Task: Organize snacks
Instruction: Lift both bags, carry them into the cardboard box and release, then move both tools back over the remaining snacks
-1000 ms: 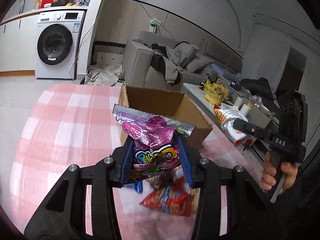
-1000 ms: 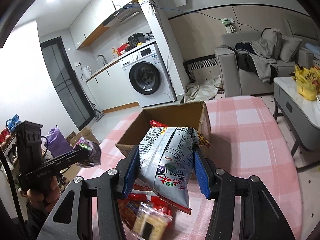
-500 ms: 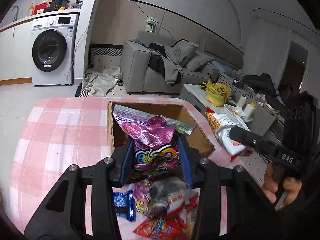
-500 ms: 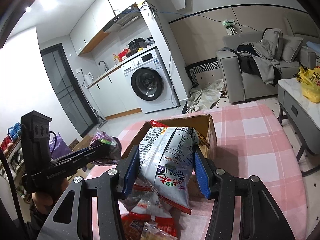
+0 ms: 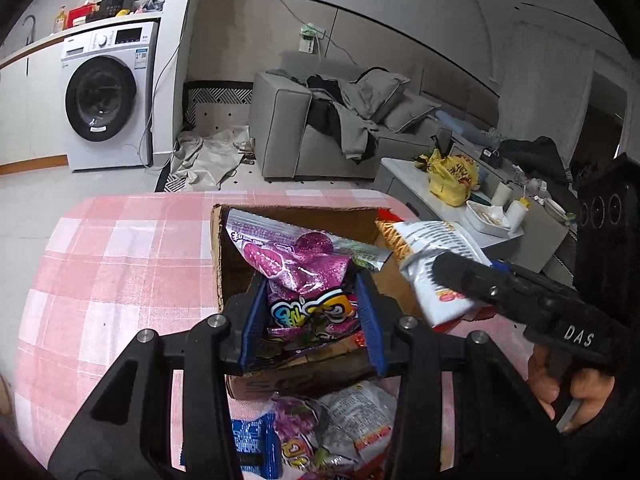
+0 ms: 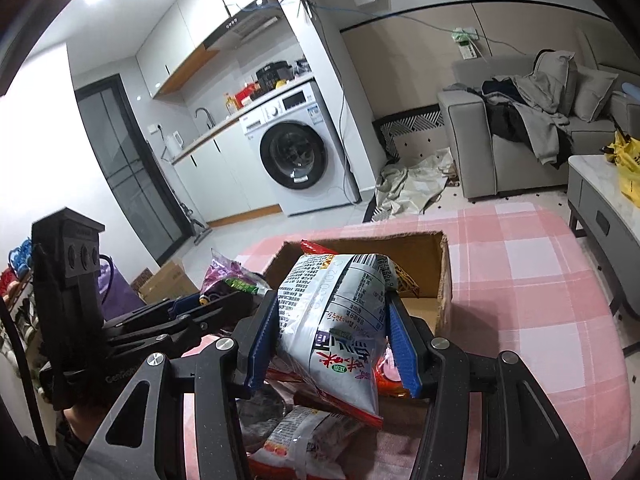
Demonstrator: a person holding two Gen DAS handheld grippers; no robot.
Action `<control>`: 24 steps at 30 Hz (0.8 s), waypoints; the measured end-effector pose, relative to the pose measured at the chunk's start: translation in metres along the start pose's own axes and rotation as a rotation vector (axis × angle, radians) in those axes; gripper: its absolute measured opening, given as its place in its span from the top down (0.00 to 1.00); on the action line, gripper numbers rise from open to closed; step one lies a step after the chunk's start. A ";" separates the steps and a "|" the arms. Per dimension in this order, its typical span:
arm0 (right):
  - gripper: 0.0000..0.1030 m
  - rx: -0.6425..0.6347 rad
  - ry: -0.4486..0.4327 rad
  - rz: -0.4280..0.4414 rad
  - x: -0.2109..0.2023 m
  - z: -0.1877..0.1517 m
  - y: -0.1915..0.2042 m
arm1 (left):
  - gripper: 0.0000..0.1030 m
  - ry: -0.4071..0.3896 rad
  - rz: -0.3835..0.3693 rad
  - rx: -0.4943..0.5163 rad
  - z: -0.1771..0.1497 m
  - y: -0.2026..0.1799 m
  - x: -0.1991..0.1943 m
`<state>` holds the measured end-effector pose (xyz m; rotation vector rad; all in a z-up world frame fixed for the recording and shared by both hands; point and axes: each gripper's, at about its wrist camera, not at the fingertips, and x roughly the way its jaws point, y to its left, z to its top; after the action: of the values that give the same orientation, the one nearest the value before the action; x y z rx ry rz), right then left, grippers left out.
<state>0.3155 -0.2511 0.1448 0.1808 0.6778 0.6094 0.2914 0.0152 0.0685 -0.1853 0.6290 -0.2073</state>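
Pink-checked cloth covers the table [image 5: 120,264], and on the left side the left claw [image 5: 310,312] is clamped on a shiny purple candy bag [image 5: 298,264], holding it over the open cardboard box [image 5: 218,248]. Just right of it, the right claw [image 6: 330,344] is squeezed shut around a white chip bag [image 6: 336,312], also above the box. More snack packs [image 5: 320,436] sit piled on the table right in front of the box.
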 end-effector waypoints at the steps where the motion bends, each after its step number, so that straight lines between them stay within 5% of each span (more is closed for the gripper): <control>1: 0.49 -0.002 0.004 -0.002 0.004 -0.001 -0.001 | 0.62 0.006 0.006 0.002 0.001 0.000 0.006; 20: 0.48 -0.049 0.048 -0.127 0.040 -0.005 -0.011 | 0.61 0.072 0.068 0.042 -0.003 -0.006 0.065; 23: 0.43 -0.049 0.033 -0.147 0.036 -0.003 -0.014 | 0.50 0.070 0.076 0.059 -0.005 -0.013 0.063; 24: 0.39 -0.048 0.023 -0.163 0.034 -0.003 -0.015 | 0.40 0.073 0.077 0.057 -0.006 -0.014 0.061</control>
<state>0.3416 -0.2436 0.1195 0.0731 0.6921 0.4711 0.3343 -0.0140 0.0330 -0.0987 0.7006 -0.1584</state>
